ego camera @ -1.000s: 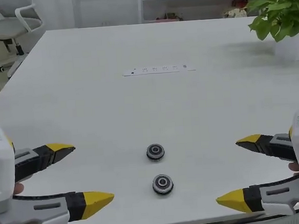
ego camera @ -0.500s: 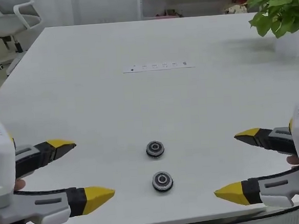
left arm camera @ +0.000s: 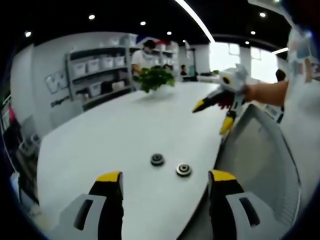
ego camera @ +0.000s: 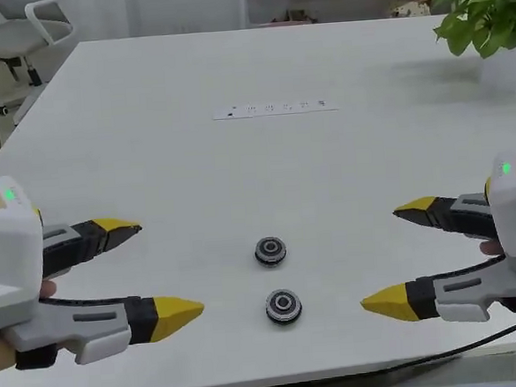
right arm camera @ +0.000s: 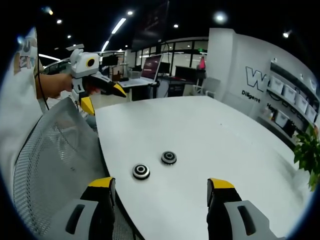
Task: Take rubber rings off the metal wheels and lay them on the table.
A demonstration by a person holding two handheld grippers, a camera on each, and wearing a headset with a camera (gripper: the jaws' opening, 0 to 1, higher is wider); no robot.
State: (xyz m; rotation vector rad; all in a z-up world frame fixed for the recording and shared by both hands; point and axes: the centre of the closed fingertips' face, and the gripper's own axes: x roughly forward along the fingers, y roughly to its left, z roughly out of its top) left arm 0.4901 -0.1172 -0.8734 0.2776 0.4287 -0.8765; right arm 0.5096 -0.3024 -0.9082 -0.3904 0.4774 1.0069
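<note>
Jaws: I have both pairs spread wide, with nothing between them.
Left side: my left gripper (ego camera: 170,267) sits at the lower left of the head view, yellow tips pointing toward centre frame.
Right side: my right gripper (ego camera: 378,257) mirrors it at the lower right, tips pointing inward.
Wheels: the near wheel (ego camera: 284,306) and the far wheel (ego camera: 270,251) lie flat at bottom centre, between the grippers, close together but apart, with no jaw touching them.
Rings: the rubber rings (ego camera: 269,308) show as dark bands round each wheel's rim.
Surface: the white table (ego camera: 194,162) carries both wheels near its front edge.
Beyond: a socket strip (ego camera: 276,109) in the upper centre, a plant (ego camera: 484,5) at upper right, a chair (ego camera: 17,38) at upper left.
</note>
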